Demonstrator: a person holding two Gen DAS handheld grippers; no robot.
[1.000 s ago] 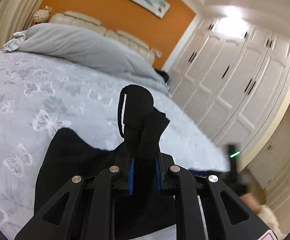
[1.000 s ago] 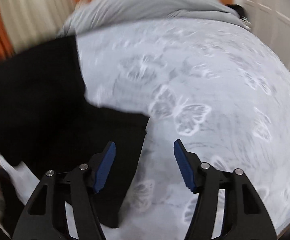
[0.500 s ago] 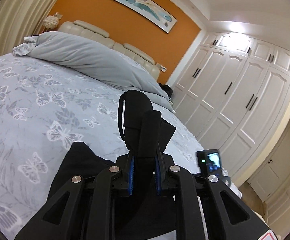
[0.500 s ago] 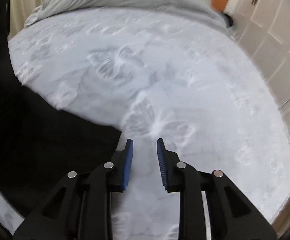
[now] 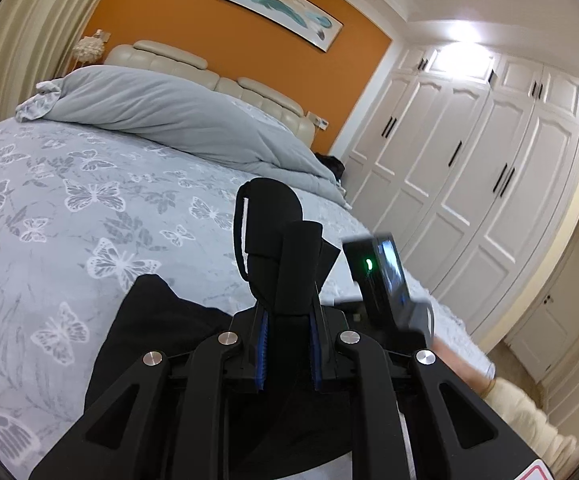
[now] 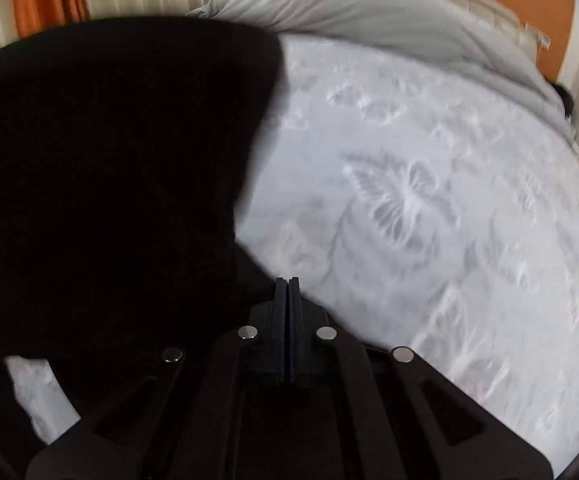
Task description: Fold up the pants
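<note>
The black pants (image 5: 161,332) lie on the butterfly-print bedspread (image 5: 69,220), with one end lifted. My left gripper (image 5: 287,344) is shut on a bunched fold of the pants, which sticks up past the fingertips. In the right wrist view the pants (image 6: 109,168) hang as a large black sheet filling the left half. My right gripper (image 6: 288,320) has its pads pressed together at the pants' lower edge; whether cloth is pinched between them I cannot tell. The right gripper's camera body (image 5: 385,280) shows in the left wrist view, just right of the held fold.
A grey duvet (image 5: 177,120) is heaped at the head of the bed below a cream headboard (image 5: 193,64). White wardrobe doors (image 5: 469,168) line the right wall. The bed's edge (image 5: 449,312) runs close on the right. A small dark object (image 5: 331,166) lies by the duvet's end.
My right gripper closed from wide open to fully shut and moved up to the pants' edge. The left gripper kept its hold and lifted slightly; the right gripper came into its view.
</note>
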